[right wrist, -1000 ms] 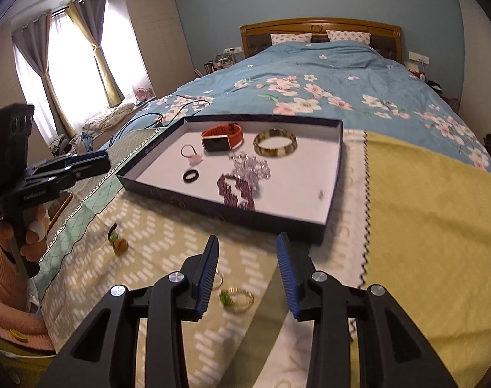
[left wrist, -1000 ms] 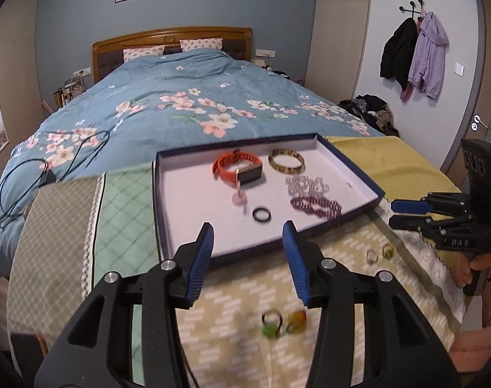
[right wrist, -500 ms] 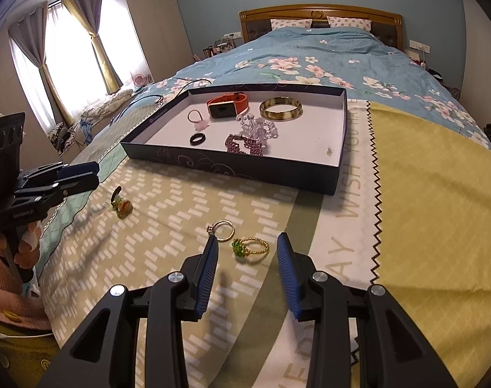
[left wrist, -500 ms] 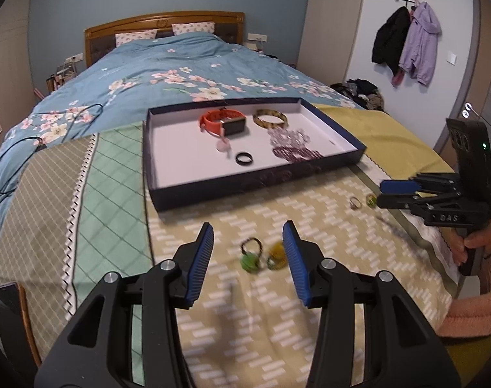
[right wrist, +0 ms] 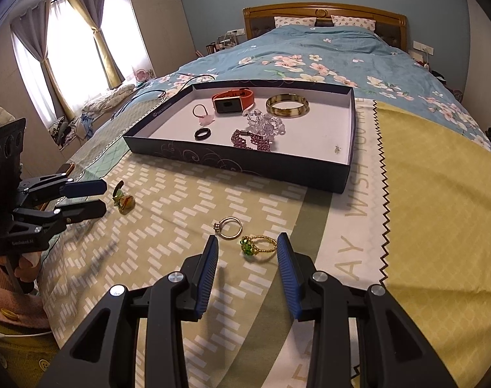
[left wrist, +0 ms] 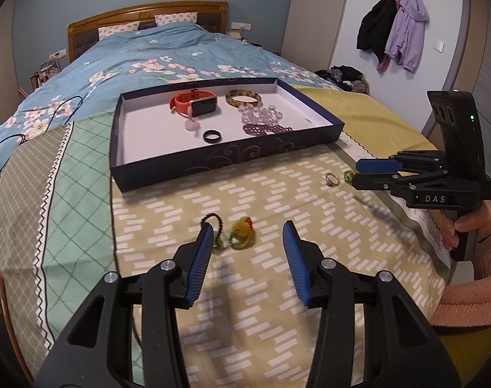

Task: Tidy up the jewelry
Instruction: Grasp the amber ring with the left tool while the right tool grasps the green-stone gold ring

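Bedspread, patterned | green-bead gold ring (right wrist: 257,246) between right tool (right wrist: 248,242) fingers, untouched | both tools apart, empty

I see four rings loose on the bedspread: a green-beaded gold ring (right wrist: 257,247) beside a silver one (right wrist: 229,227) (not touching), a yellow-stone ring (left wrist: 242,232) beside a dark beaded ring (left wrist: 213,226).

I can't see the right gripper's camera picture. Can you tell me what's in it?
The right gripper hangs with open jaws over a gold ring with a green bead on a patterned cloth, a plain ring beside it. Behind sits a dark tray holding a watch, bangle and bracelets.
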{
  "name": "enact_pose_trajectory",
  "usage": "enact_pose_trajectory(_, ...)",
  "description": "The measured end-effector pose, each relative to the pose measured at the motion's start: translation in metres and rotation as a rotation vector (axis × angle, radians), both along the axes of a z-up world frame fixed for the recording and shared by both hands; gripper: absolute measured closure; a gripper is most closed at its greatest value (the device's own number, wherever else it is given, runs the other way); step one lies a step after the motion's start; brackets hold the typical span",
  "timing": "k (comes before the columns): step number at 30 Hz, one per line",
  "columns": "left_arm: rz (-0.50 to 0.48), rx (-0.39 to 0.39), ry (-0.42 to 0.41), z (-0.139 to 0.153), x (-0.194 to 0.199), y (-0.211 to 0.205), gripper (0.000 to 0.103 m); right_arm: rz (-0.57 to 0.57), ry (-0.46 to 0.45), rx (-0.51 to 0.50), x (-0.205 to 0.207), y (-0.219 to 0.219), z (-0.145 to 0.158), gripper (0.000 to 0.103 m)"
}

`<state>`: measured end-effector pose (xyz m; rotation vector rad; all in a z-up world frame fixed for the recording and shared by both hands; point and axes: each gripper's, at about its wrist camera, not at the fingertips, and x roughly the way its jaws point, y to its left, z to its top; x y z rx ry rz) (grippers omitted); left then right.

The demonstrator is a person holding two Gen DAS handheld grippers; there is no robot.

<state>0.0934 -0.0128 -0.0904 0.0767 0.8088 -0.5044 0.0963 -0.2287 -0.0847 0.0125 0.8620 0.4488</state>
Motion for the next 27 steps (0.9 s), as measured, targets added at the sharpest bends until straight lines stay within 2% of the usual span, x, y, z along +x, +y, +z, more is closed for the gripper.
enact_pose_trajectory(7, -0.02, -0.002, 0.009, -0.002, 0.0, -0.006, 0.059, 0.002, 0.002, -0.004, 0.0, 0.001, -0.001, 0.068)
enact_pose_trajectory(20, 0.007, -0.003, 0.052, -0.01, 0.011, -0.006, 0.059, 0.048, 0.0, -0.068, -0.001, 0.019, -0.002, 0.068)
enact_pose_trajectory(27, 0.006, -0.003, 0.054, -0.01, 0.012, -0.007, 0.059, 0.01, 0.015, -0.064, 0.003, 0.012, -0.004, 0.068)
